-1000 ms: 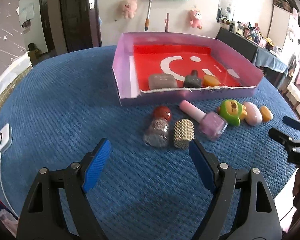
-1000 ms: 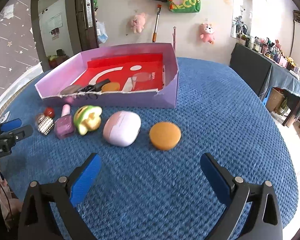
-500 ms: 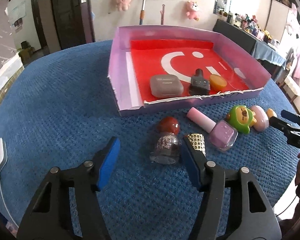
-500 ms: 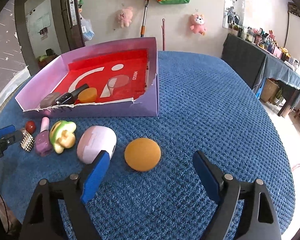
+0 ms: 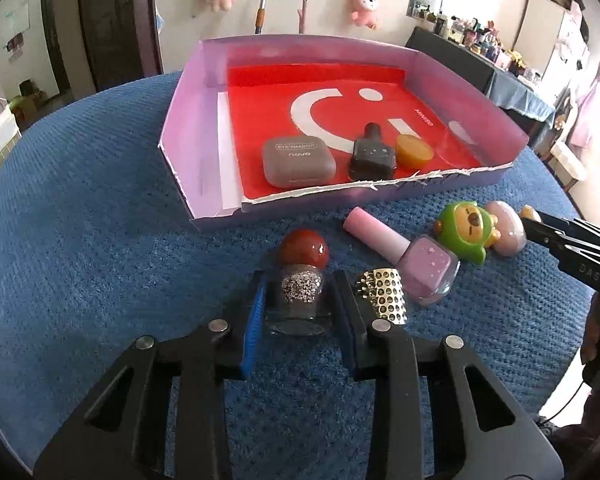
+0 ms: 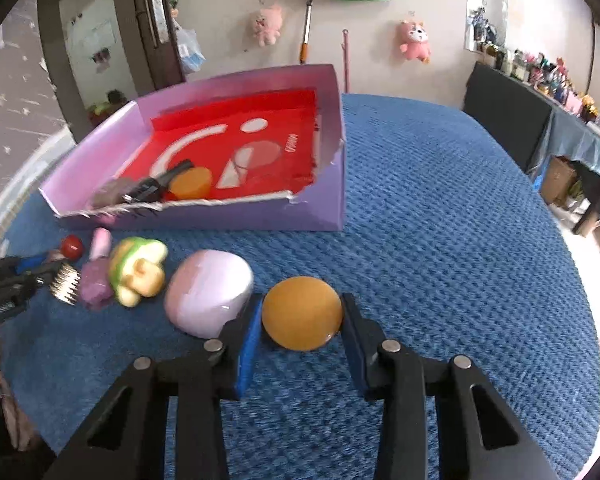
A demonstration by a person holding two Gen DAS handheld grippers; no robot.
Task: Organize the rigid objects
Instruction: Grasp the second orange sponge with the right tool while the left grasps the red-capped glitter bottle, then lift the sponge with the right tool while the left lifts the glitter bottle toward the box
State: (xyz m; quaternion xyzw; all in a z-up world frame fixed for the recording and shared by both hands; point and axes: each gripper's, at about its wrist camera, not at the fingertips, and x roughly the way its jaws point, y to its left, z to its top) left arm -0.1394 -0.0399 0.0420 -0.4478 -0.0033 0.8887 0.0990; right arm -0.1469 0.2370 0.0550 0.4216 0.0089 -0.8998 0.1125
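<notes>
Left gripper [image 5: 300, 300] pinching glitter bottle [image 5: 299, 296], tray [image 5: 188, 128] at 12 o'clock; right gripper [image 6: 300, 316] closed around orange disc [image 6: 302, 313].

A: Tray [image 5: 204, 136] sits toward the table's [image 5: 80, 240] far edge. Inside, along its near wall: compact [image 5: 298, 161], bottle [image 5: 372, 154], disc [image 5: 414, 151], left to right.

B: Before that wall, a row on the table: glitter bottle [image 5: 300, 292], cap [image 5: 382, 294], polish [image 5: 404, 256], figure [image 5: 466, 232], case [image 6: 208, 292], puck [image 6: 302, 312].

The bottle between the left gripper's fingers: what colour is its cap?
Red cap; left wrist view.
</notes>
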